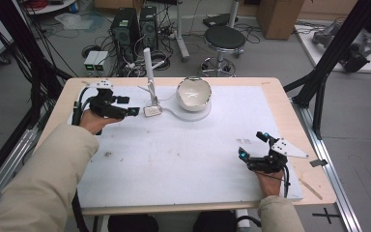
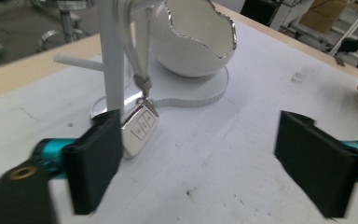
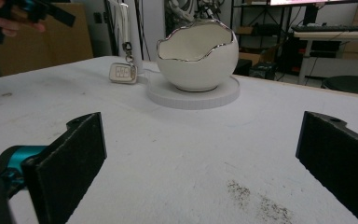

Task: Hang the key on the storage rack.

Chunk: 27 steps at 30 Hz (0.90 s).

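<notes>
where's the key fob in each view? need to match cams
High view: key fob at the white post's foot, left of the egg-shaped bowl.
Left gripper view: centre-left, beside the left jaw.
Right gripper view: upper left.
Shared landmark: the bowl.

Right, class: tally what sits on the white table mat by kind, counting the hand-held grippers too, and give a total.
Grippers: 2, left gripper and right gripper
Egg-shaped bowl: 1
White stand with round base: 1
Key fob hanging from the stand: 1
Total: 5
</notes>
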Motion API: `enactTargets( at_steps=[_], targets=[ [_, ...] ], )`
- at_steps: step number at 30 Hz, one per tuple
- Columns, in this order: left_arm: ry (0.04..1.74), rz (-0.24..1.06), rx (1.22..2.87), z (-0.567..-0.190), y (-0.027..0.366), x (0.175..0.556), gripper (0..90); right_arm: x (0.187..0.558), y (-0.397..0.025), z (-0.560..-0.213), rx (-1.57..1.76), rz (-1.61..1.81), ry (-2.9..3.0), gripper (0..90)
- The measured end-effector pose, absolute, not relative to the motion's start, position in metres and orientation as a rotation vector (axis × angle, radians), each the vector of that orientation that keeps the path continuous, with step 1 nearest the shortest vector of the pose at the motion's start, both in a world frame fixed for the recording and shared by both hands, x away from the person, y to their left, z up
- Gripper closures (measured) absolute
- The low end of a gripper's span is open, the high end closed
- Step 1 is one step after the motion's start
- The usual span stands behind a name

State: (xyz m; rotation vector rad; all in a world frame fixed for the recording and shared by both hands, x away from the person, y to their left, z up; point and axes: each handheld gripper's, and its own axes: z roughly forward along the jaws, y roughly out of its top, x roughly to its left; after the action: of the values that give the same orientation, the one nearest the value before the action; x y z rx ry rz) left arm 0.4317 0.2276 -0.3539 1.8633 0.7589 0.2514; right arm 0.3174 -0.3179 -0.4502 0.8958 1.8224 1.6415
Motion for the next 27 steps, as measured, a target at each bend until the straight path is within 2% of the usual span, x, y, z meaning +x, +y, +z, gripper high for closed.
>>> enactTargets(
  at_steps=[2, 10, 21, 27],
  targets=[
    [0.740, 0.306, 1.839, -0.352, 0.233, 0.417, 1.7, 0.317, -0.318, -0.450, 0.904, 1.645, 1.821, 0.6],
    [0.663, 0.423, 1.766, -0.359, 0.256, 0.372, 1.7, 0.318, -0.316, -0.450, 0.894, 1.622, 1.829, 0.7],
    [0.655, 0.566, 1.623, -0.386, 0.284, 0.326, 1.7, 0.318, -0.316, -0.450, 0.888, 1.619, 1.831, 0.6],
    [0.675, 0.588, 1.541, -0.410, 0.295, 0.305, 1.7, 0.317, -0.315, -0.450, 0.897, 1.618, 1.836, 0.6]
  ],
)
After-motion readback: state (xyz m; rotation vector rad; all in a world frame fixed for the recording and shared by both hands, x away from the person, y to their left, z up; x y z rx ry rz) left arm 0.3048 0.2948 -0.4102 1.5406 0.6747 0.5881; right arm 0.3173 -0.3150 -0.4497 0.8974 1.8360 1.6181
